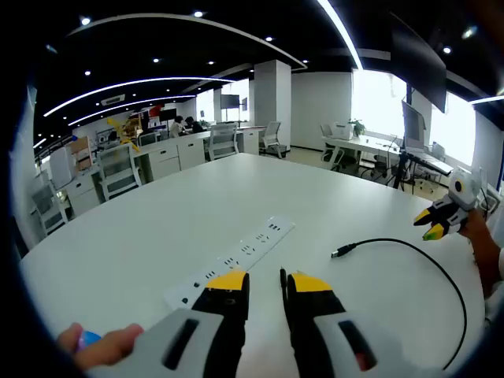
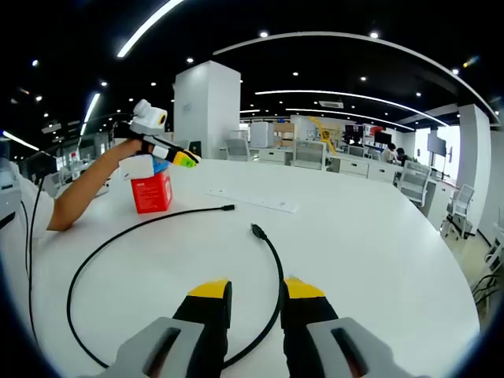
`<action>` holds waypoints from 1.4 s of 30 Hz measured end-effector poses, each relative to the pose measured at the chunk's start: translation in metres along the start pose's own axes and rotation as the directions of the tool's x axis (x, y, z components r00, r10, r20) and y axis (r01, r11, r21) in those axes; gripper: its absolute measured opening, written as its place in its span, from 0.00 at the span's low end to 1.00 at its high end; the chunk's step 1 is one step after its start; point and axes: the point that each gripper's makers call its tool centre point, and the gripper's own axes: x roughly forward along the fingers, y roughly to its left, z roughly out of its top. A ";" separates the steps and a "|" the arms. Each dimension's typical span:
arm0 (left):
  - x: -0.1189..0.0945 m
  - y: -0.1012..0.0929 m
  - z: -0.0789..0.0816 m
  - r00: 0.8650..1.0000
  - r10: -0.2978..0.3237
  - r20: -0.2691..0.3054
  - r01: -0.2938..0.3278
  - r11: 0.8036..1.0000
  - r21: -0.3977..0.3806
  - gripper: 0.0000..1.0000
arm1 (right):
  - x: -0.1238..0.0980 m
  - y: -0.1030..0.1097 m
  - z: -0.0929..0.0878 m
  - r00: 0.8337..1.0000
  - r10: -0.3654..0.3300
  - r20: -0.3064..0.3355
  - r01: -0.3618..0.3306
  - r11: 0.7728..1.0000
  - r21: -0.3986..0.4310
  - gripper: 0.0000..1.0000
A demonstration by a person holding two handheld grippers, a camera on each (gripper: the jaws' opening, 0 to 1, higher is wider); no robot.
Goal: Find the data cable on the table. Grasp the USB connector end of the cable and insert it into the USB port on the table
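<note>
- Left gripper view, far left edge: a hand (image 1: 106,346) low down, touching something blue (image 1: 88,339).
- Just ahead of the jaws: a white power strip (image 1: 236,256), flat on the white counter (image 1: 197,213), running away at a slant.
- Bottom centre: left claw (image 1: 268,281), yellow tips narrowly apart, gripping nothing, hanging just short of the strip's near end.
- Right of the strip, apart from it: the USB connector (image 1: 342,252) of the black data cable (image 1: 425,256), pointing toward the strip; cable curving off right and back down the counter.
- Far right: right claw (image 1: 429,224), raised near the counter's edge, tips slightly parted.
- Right gripper view, left side: a forearm (image 2: 87,189) resting on the counter, holding the left claw up just above a red box (image 2: 151,193).
- Centre: cable in a wide loop, both ends lying loose short of the strip, touching neither it nor each other.
- Bottom: right claw's jaws a little apart, straddling the cable without pinching it.
</note>
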 end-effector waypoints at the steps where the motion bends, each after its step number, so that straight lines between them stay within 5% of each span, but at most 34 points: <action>1: 0.000 0.000 0.000 1.000 0.000 0.000 0.000 1.000 0.000 0.20 | 0.000 0.000 0.000 1.000 0.000 -0.001 0.000 1.000 -0.001 0.28; 42: 0.002 0.000 0.000 1.000 0.000 -0.002 0.000 1.000 0.000 0.20 | 0.006 -0.003 0.002 1.000 0.006 0.023 -0.006 1.000 0.013 0.28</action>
